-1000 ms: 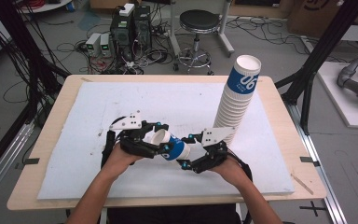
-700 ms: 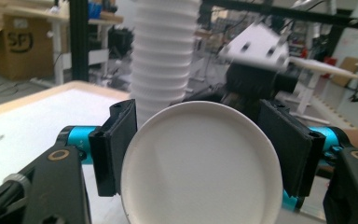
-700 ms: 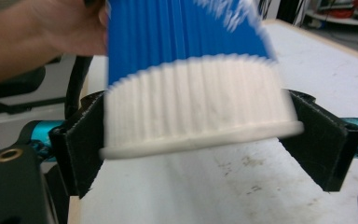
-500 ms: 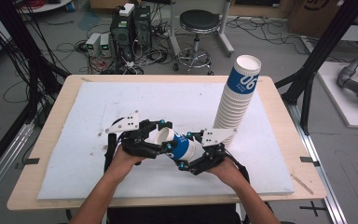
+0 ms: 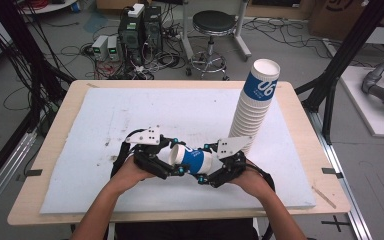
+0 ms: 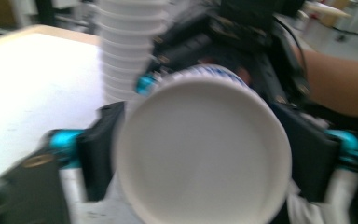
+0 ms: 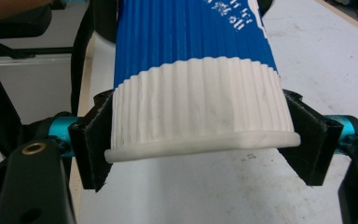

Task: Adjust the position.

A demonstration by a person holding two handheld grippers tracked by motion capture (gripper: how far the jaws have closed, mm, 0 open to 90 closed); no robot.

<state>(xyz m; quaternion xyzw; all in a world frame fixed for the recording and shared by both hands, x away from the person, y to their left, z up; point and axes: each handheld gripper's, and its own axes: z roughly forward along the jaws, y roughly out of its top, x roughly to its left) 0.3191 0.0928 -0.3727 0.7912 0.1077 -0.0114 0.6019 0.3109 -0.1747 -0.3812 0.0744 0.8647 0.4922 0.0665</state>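
Observation:
A blue-and-white ribbed paper cup (image 5: 194,161) lies on its side just above the white board, held between both grippers. My left gripper (image 5: 172,162) is shut on its left end; in the left gripper view the cup's round white end (image 6: 200,154) faces the camera between the black jaws. My right gripper (image 5: 207,170) is shut on the right end, where a white ribbed band and lip (image 7: 191,93) sit between its jaws. A tall leaning stack of the same cups (image 5: 252,110) stands behind the right hand. I cannot tell whether one cup or nested ones are held.
A white foam board (image 5: 130,115) covers most of the wooden table (image 5: 40,165). The cup stack stands near the board's right side. Beyond the far edge are a stool (image 5: 212,22), computer boxes (image 5: 140,25) and cables on the floor.
The two grippers have drawn slightly apart, so more of the cup shows between them. Both keep their hold. The stack has not moved.

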